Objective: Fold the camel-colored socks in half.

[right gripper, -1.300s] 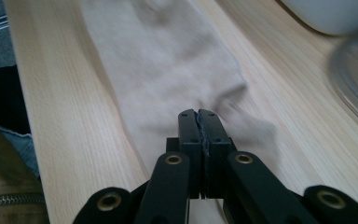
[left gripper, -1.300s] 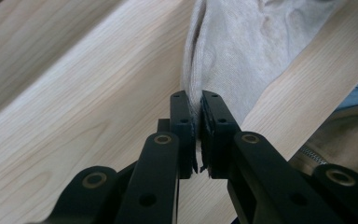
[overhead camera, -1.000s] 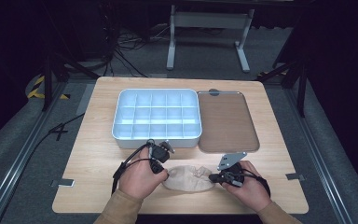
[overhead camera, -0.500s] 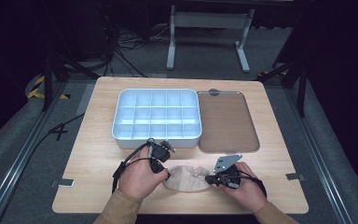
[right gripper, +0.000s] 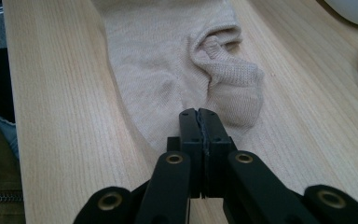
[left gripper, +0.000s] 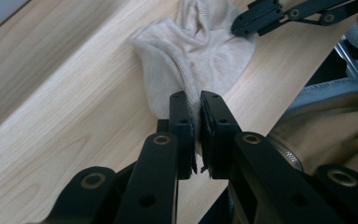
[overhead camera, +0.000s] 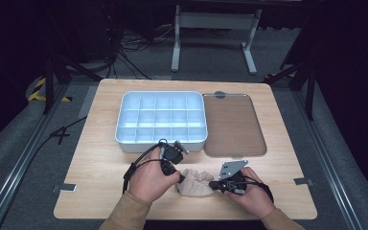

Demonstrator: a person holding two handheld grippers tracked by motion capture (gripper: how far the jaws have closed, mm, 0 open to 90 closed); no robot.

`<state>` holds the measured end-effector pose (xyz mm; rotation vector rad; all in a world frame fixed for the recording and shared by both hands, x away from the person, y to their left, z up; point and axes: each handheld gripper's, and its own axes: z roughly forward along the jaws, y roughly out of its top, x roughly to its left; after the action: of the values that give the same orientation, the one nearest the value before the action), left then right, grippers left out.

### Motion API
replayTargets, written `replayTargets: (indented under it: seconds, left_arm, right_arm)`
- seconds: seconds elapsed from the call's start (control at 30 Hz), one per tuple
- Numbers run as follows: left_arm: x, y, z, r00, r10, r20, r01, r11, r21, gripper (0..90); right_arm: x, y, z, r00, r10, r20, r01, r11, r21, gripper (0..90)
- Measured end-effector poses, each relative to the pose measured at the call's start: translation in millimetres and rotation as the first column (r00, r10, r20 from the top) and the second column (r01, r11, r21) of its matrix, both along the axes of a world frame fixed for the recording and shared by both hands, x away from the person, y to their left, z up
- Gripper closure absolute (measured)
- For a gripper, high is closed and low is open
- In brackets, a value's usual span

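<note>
The left gripper (left gripper: 195, 105) pinches one end of a beige sock (left gripper: 196, 51), its jaws closed narrow on the fabric. The right gripper (right gripper: 199, 116) is clamped on the opposite end, jaws pressed tight together. Between them the sock (overhead camera: 195, 182) lies rumpled on the wooden table (overhead camera: 100, 158), close to its near edge. Bare wood lies open to either side of the hands. Behind them, a white divided tray (overhead camera: 160, 120) and a flat brown tray (overhead camera: 232, 125) fill the middle.
</note>
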<state>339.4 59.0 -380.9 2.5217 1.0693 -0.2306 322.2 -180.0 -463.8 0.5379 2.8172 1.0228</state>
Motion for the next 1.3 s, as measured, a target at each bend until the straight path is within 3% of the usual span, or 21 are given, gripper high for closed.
replayTargets:
  seconds: [0.33,0.6,0.93,1.3]
  left_arm:
    - [5.0,-17.8,2.1,0.9993,-0.034,0.014,0.034,0.9993,-0.015,84.0]
    - [10.0,-35.5,-2.1,0.9941,-0.103,0.035,0.104,0.9942,-0.027,84.0]
    - [11.3,-52.8,-9.9,0.9868,-0.152,0.056,0.155,0.9863,-0.056,83.9]
    - [13.6,-67.9,-20.8,0.9807,-0.189,0.052,0.191,0.9804,-0.049,83.7]
  right_arm:
    - [-0.3,-4.8,-3.7,1.0000,-0.005,0.000,0.005,0.999,0.044,89.9]
    - [-2.6,-8.3,-7.5,0.9996,-0.028,0.011,0.026,0.996,0.084,89.8]
    - [-3.0,-9.7,-8.6,0.9993,-0.036,0.005,0.035,0.995,0.097,89.8]
    - [-2.8,-9.8,-8.5,0.9992,-0.041,0.001,0.040,0.995,0.096,89.7]
